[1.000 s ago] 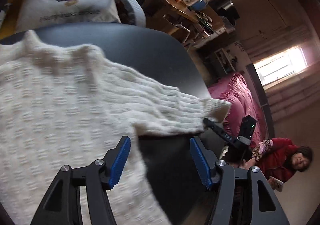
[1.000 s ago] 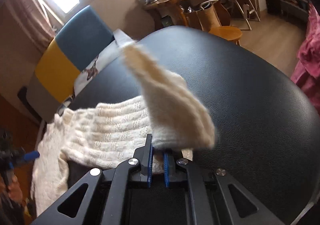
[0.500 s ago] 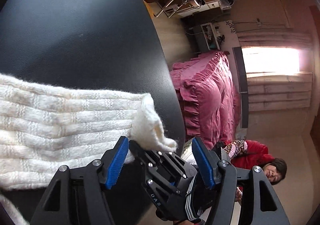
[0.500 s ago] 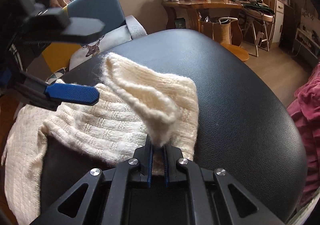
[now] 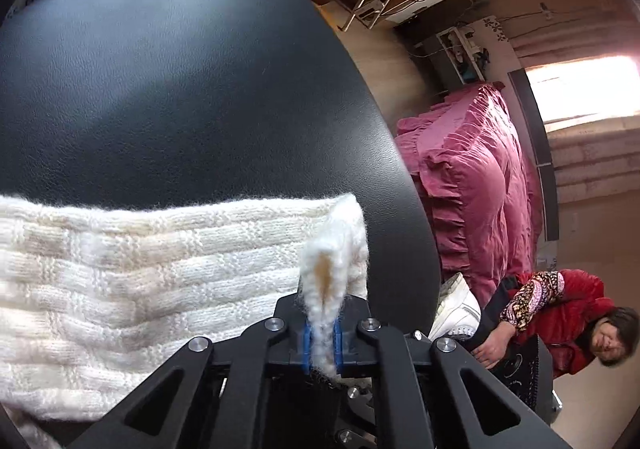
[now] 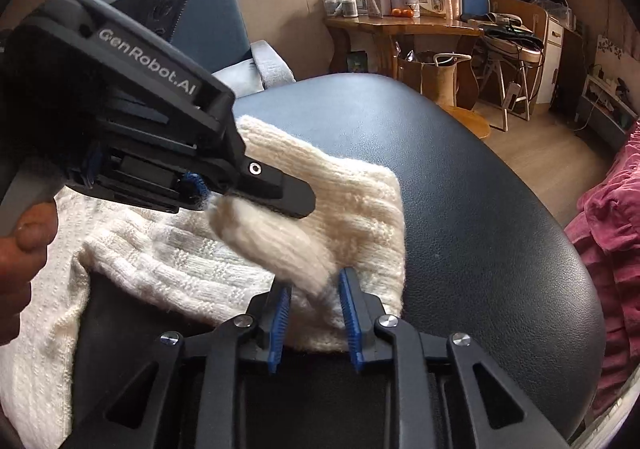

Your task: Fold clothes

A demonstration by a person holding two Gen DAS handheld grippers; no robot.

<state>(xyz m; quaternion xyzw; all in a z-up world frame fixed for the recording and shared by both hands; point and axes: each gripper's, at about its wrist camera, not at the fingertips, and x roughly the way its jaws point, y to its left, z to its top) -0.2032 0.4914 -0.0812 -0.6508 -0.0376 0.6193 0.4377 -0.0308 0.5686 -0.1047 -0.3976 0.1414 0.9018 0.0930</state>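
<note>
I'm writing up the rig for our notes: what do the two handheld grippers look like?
Both are matte black plastic with triangular cut-outs in the finger links, silver screw heads and ribbed blue pads. The left gripper carries white "GenRobot.AI" lettering on its side and a grey handle. The right gripper shows no marking here. No cables or sleeves visible.

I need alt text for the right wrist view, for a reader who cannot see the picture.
The left gripper, held in a person's hand, is shut on the cuff of a cream knitted sweater sleeve lying on a black padded surface. The right gripper is open around the same cuff at the bottom. Behind are a blue chair and a cluttered wooden table.
</note>
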